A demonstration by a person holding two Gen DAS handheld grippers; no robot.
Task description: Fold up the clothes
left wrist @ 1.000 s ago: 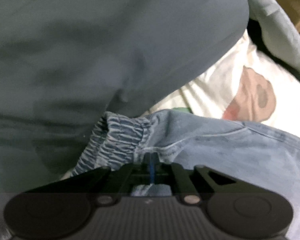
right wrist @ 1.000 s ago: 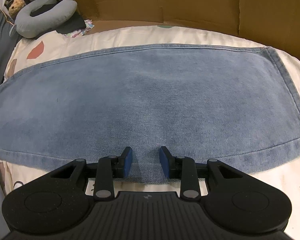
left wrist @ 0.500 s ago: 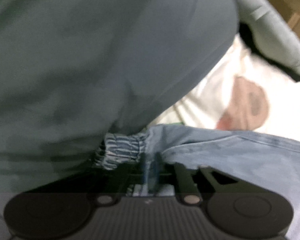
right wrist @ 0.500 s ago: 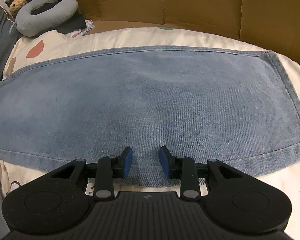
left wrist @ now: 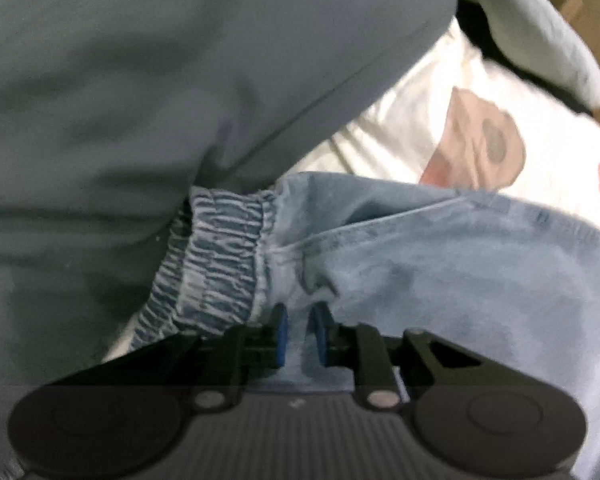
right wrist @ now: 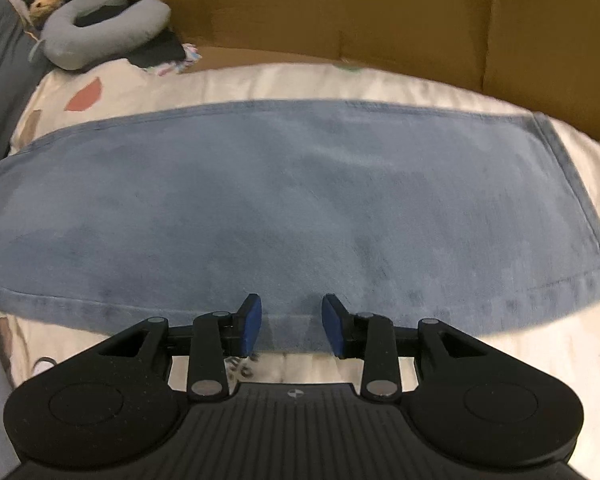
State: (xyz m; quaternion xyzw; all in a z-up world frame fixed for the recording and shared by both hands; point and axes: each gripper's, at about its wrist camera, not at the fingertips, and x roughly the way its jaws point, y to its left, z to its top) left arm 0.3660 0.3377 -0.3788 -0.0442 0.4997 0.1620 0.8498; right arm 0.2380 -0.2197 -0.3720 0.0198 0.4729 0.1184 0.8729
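The blue denim garment (right wrist: 292, 200) lies flat on a bed, on a white sheet (right wrist: 560, 344) with coloured shapes, probably spread out so that a clean fold can be made. It looks like jeans, already laid double, with a straight hem at the right end and stitched seams along its long edges.

The left hand-held gripper (left wrist: 298, 334) stands at the end with the gathered elastic waistband (left wrist: 216, 264). Its jaws are closing, and a fold of denim is between the blue pads (left wrist: 281, 334); they are a little apart and I judge that they do not press it yet. I think this hand wants to take the waist end to carry it over.

The right hand-held gripper (right wrist: 292, 328) is over the near seam, around the middle of the leg. Its jaws are opening and hold nothing, the cloth only lies below them.

A grey fabric (left wrist: 140, 80), perhaps the person's clothing, fills the left view. A grey neck pillow (right wrist: 100, 36) and cardboard walls (right wrist: 380, 12) stand behind the bed.
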